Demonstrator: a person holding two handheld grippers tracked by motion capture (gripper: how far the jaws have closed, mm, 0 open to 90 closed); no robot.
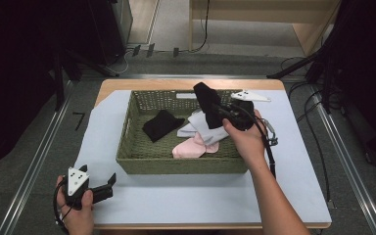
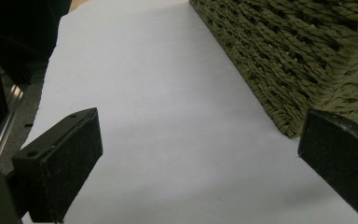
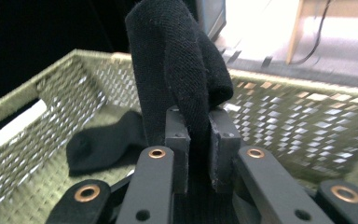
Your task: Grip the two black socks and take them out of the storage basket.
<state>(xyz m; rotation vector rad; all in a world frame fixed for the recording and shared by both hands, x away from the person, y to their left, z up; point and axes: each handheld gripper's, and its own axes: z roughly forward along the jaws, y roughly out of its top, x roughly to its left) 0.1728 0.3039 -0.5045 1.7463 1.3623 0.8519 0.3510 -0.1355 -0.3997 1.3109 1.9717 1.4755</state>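
Observation:
A black sock (image 1: pixel 206 103) (image 3: pixel 177 70) hangs lifted above the woven green basket (image 1: pixel 132 147), pinched between the jaws of my right gripper (image 1: pixel 215 108) (image 3: pixel 196 135), which is shut on it. A second black sock (image 1: pixel 161 125) (image 3: pixel 103 142) lies flat on the basket floor at the left. White socks (image 1: pixel 199 128) and a pink sock (image 1: pixel 192 146) lie in the basket under my right hand. My left gripper (image 1: pixel 108 182) (image 2: pixel 200 163) rests on the table at the front left, jaws wide open with nothing between them, beside the basket's corner (image 2: pixel 303 65).
A pale sheet (image 1: pixel 186 196) covers the wooden table (image 1: pixel 112 84); bare sheet lies in front of and to either side of the basket. Metal rails (image 1: pixel 34 156) run along the floor on both sides. Cables (image 1: pixel 318 132) trail at the right.

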